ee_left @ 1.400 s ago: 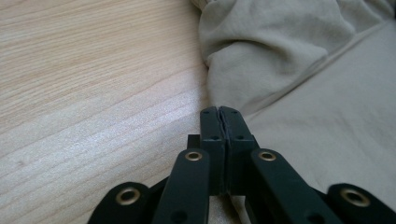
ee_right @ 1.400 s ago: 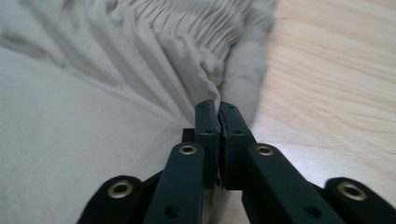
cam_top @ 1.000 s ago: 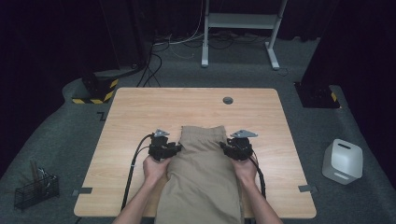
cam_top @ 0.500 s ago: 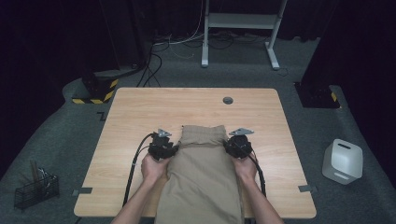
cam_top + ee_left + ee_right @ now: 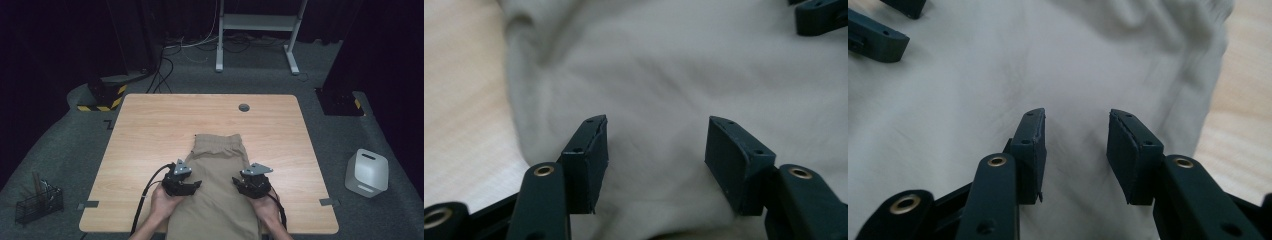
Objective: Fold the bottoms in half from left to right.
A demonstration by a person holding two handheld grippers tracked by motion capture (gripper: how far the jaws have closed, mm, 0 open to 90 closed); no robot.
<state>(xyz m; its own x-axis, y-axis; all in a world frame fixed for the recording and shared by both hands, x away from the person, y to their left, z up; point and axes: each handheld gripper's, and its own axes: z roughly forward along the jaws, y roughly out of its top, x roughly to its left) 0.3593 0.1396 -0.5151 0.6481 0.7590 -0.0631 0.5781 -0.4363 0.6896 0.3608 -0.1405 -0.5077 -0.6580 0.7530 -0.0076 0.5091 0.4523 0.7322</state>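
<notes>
A tan garment (image 5: 220, 175), perhaps trousers, lies flat on the wooden table (image 5: 150, 130), its gathered band at the far end and its near end hanging over the front edge. My left gripper (image 5: 192, 186) sits over the cloth's left side, turned inward. The right gripper (image 5: 239, 183) faces it from the right side. In the left gripper view the left gripper (image 5: 656, 122) hovers over pale cloth (image 5: 659, 65). The right gripper (image 5: 1077, 114) does the same over cloth (image 5: 998, 65). Both pairs of jaws have just been opening, with nothing pinched between them.
A round cable hole (image 5: 244, 107) marks the table's far side. On the floor stand a white container (image 5: 367, 172) at the right, a wire basket (image 5: 37, 202) at the left and a yellow-and-black striped base (image 5: 100, 97) behind.
Both hands slid from the garment's far band back toward the table's near edge. Both pairs of jaws stand wider.
</notes>
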